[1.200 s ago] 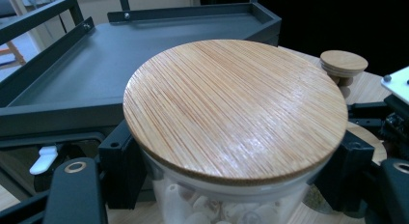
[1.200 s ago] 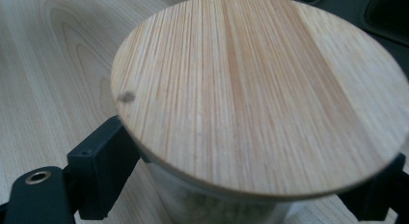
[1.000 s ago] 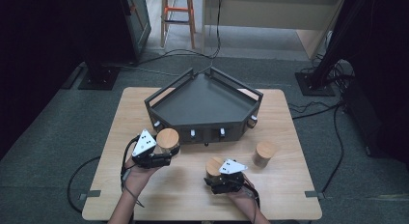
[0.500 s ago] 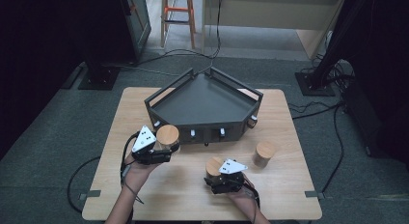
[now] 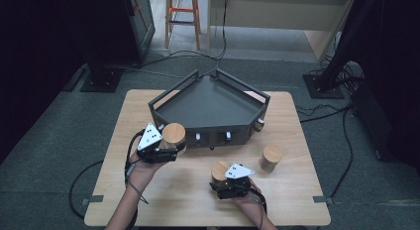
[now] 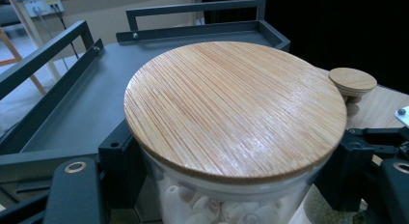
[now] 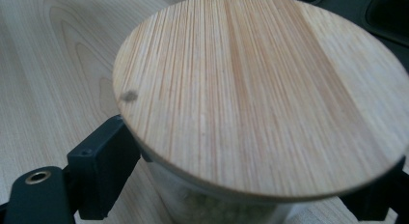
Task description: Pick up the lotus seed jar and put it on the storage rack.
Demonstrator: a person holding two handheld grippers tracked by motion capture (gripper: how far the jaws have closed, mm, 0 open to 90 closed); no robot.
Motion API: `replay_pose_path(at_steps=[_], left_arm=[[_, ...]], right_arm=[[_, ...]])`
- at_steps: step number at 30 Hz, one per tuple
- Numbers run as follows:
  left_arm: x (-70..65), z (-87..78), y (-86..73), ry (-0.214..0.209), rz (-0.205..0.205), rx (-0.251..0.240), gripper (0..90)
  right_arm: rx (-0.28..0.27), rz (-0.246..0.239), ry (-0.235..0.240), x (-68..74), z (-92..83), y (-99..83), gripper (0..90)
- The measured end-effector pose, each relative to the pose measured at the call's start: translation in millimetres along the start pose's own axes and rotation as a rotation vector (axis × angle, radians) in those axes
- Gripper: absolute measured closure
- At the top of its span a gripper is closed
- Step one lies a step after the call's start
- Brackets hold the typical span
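Observation:
In my left gripper (image 5: 170, 147) is a glass jar with a bamboo lid (image 5: 174, 135), held just off the front left corner of the dark tray (image 5: 213, 107). The left gripper view has the black jaws of the left gripper (image 6: 234, 190) pressed on the glass under the lid (image 6: 231, 108), with white pieces inside the jar. My right gripper (image 5: 221, 178) is shut on a second bamboo-lidded jar (image 5: 218, 169) near the table's front edge. In the right gripper view, the right gripper (image 7: 241, 185) clamps this jar below its lid (image 7: 260, 93).
A third lidded jar (image 5: 271, 158) stands alone on the wooden table (image 5: 188, 190), right of the right gripper; it also appears as a distant jar (image 6: 353, 81). The tray's railed walls (image 6: 58, 50) rise just beyond the left jar. Cables trail off the table.
My left gripper and its jar have shifted slightly away from me, toward the tray. The right gripper and its jar have stayed put.

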State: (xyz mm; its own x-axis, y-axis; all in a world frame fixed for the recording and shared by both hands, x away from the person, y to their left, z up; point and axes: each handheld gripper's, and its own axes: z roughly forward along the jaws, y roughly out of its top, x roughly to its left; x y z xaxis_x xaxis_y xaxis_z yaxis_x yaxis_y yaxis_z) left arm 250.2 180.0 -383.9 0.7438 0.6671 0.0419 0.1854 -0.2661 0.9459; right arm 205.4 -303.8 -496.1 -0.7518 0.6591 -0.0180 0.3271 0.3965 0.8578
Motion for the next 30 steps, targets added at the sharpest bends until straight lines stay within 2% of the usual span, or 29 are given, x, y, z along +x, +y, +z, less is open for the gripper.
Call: replay_pose_path(at_steps=[8, 17, 23, 30], left_arm=[[6.2, 4.3, 6.7, 0.005, 0.014, 0.017, 25.2], [11.3, 5.1, 7.6, 0.026, -0.004, 0.008, 25.1], [17.6, 5.9, 8.4, 0.022, -0.030, -0.002, 25.2], [21.4, 10.2, 14.5, 0.034, -0.020, 0.001, 25.1]], right_arm=[[-0.002, 0.002, -0.001, 0.2, -0.1, -0.3, 13.0], [0.000, -0.002, -0.003, 0.8, 0.1, -0.1, 13.0], [0.000, -0.001, -0.003, 0.6, 0.0, 0.0, 13.0], [0.002, -0.005, -0.004, 1.0, 0.0, 0.4, 13.0]])
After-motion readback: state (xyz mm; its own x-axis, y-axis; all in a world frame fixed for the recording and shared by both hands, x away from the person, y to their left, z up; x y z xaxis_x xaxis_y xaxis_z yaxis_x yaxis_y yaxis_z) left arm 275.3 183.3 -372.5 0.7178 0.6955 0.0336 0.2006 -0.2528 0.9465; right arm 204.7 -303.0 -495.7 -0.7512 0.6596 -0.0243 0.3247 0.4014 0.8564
